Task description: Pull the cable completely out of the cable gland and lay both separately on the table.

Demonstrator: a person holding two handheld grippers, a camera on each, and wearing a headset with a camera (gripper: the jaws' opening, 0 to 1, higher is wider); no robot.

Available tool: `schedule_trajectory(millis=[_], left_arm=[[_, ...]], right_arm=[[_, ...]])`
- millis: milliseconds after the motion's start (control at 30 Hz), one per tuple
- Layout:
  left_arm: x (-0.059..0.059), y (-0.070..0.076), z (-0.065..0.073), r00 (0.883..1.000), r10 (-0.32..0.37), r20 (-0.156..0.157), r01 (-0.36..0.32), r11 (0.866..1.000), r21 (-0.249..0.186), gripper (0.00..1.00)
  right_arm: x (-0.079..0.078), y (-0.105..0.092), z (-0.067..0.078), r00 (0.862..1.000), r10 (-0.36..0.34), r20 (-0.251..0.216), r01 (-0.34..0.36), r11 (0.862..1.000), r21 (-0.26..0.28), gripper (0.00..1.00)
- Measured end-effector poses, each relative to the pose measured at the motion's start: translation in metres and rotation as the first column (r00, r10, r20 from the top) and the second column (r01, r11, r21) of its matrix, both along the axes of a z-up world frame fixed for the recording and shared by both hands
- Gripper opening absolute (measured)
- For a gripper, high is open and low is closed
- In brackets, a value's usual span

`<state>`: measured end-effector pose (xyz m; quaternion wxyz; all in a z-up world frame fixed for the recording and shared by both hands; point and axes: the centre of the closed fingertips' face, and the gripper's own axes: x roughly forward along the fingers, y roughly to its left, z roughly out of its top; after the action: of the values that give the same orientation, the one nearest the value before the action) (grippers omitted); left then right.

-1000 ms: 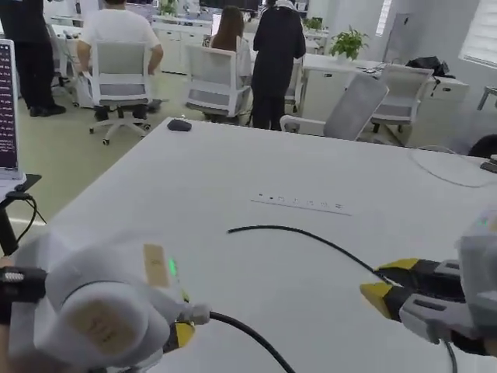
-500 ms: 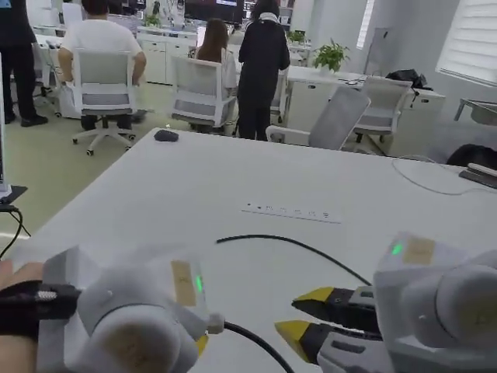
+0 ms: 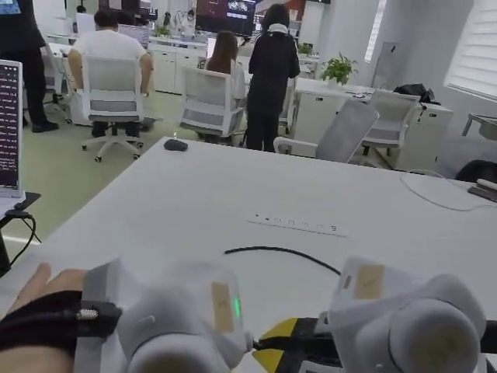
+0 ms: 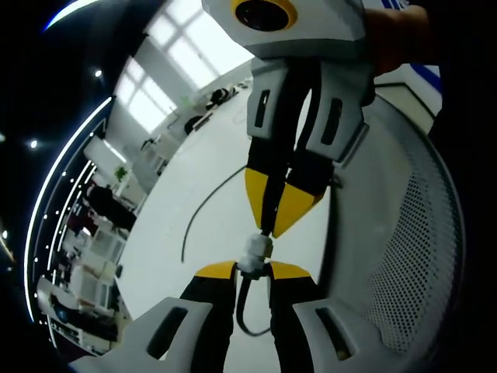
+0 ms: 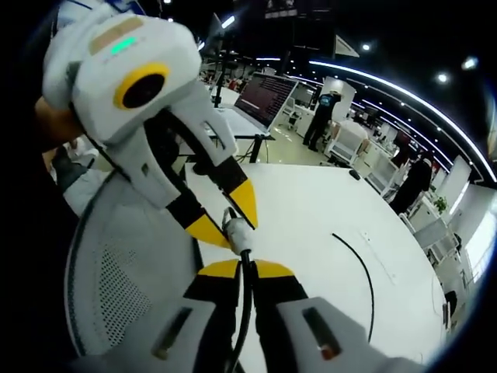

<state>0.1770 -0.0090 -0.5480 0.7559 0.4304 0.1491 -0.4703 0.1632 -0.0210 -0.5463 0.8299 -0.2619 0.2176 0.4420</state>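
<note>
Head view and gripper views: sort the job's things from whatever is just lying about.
Job:
cable
cable gland
left hand-held gripper
right hand-held gripper
table

Lying about:
mouse
socket strip
office chair

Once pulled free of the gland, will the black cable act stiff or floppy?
Probably pliant but springy: the cable rests on the table in one smooth arc, unkinked. Its thin, round jacket might slip in the right claw pinching it near the gland.
</note>
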Motion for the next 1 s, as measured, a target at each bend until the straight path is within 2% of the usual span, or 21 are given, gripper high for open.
schedule_trajectory(millis=[100, 133, 267, 367, 633, 833, 1000], left_arm=[[-0.001, 0.000, 0.000, 1.000, -0.010, -0.004, 0.010, 1.000, -0.004, 0.16], [0.000, 0.002, 0.000, 1.000, -0.006, 0.003, 0.006, 1.000, 0.009, 0.16], [0.003, 0.008, 0.000, 1.000, 0.004, 0.002, -0.004, 1.000, 0.005, 0.16], [0.006, 0.014, -0.001, 1.000, 0.018, 0.003, -0.018, 1.000, 0.010, 0.16], [0.014, 0.024, 0.003, 0.999, 0.051, 0.016, -0.051, 0.999, -0.001, 0.16], [0.017, 0.027, 0.004, 0.998, 0.063, 0.021, -0.063, 0.998, -0.005, 0.16], [0.017, 0.029, 0.004, 0.997, 0.073, 0.025, -0.073, 0.997, -0.007, 0.16]], right_arm=[[-0.001, 0.000, -0.001, 1.000, 0.023, 0.014, -0.023, 1.000, -0.013, 0.04], [-0.002, -0.001, -0.002, 0.999, 0.028, 0.014, -0.028, 0.999, -0.025, 0.03], [-0.001, -0.005, -0.004, 1.000, 0.022, 0.007, -0.021, 0.999, -0.024, 0.03], [0.000, -0.010, -0.008, 1.000, 0.021, 0.010, -0.020, 0.999, -0.046, 0.03], [0.004, -0.032, -0.020, 0.999, -0.029, -0.017, 0.028, 0.996, -0.080, 0.03], [0.004, -0.049, -0.036, 0.998, -0.057, -0.041, 0.050, 0.989, -0.140, 0.03], [0.006, -0.066, -0.045, 0.992, -0.114, -0.049, 0.101, 0.972, -0.210, 0.03]])
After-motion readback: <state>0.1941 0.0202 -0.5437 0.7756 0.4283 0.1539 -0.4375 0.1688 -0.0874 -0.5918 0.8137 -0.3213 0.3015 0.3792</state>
